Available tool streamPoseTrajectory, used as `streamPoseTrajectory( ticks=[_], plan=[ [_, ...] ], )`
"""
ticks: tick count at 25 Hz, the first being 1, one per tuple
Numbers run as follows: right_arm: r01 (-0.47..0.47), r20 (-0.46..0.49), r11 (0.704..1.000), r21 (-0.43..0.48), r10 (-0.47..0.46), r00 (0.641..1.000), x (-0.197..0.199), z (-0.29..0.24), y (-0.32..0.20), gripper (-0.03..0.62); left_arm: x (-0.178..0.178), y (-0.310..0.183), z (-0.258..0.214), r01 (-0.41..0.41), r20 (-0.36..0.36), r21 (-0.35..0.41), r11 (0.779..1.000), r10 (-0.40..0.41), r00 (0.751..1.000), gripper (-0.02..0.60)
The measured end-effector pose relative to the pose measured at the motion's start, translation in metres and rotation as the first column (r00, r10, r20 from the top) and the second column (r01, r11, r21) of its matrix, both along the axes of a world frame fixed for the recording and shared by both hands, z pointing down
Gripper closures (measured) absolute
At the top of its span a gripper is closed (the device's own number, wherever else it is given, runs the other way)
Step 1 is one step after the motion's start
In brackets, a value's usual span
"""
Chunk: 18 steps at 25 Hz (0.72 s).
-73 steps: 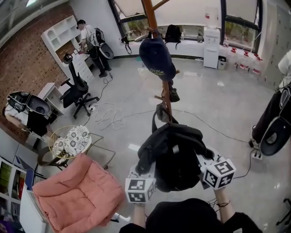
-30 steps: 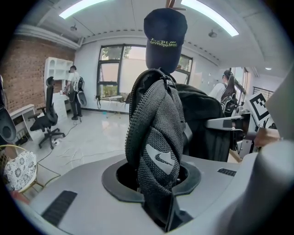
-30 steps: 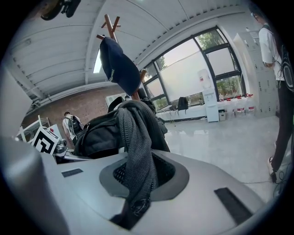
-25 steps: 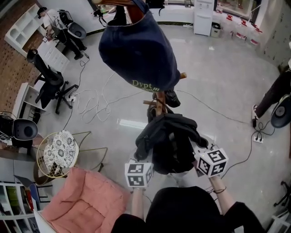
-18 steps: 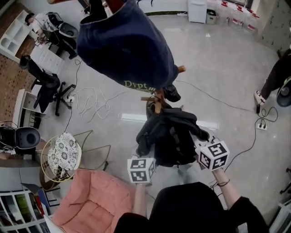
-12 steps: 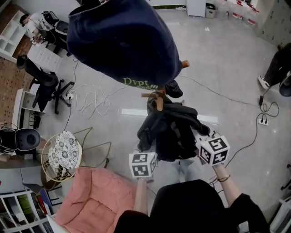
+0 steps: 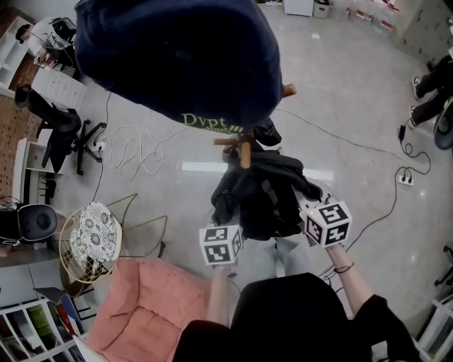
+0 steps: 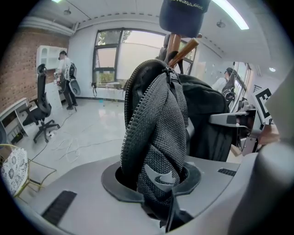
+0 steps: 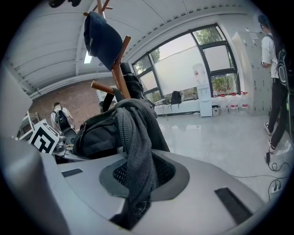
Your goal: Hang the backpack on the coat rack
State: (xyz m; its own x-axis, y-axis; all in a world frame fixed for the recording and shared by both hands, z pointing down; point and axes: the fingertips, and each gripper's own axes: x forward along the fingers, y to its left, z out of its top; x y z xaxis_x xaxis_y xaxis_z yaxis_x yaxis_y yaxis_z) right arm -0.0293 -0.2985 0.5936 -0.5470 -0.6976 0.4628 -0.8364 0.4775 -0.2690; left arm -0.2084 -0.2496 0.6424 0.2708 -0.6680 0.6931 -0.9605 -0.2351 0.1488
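Glossy floor (image 7: 354, 99) — cap (image 7: 177, 56) hides rack (image 7: 243, 150) top, backpack (image 7: 265, 201) below

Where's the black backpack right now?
Head view, centre: the black backpack is held by the left gripper and right gripper, just below the pegs of the wooden coat rack and the navy cap.

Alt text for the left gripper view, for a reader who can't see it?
The left gripper is clamped on a grey mesh strap of a black backpack, held up close to a wooden coat rack with a navy cap on top. Behind is a bright room with large windows and a person standing far left.
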Motion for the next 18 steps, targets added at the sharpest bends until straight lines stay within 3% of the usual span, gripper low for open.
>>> streamPoseTrajectory(
  ticks=[18],
  plan=[
    [-0.020,-0.032,1.000,0.014,0.021,0.999,0.000,0.018,-0.024,0.546,-0.007,-0.030,0.021,0.029,0.008,-0.013,0.999,-0.029,1.000,0.437]
  ],
)
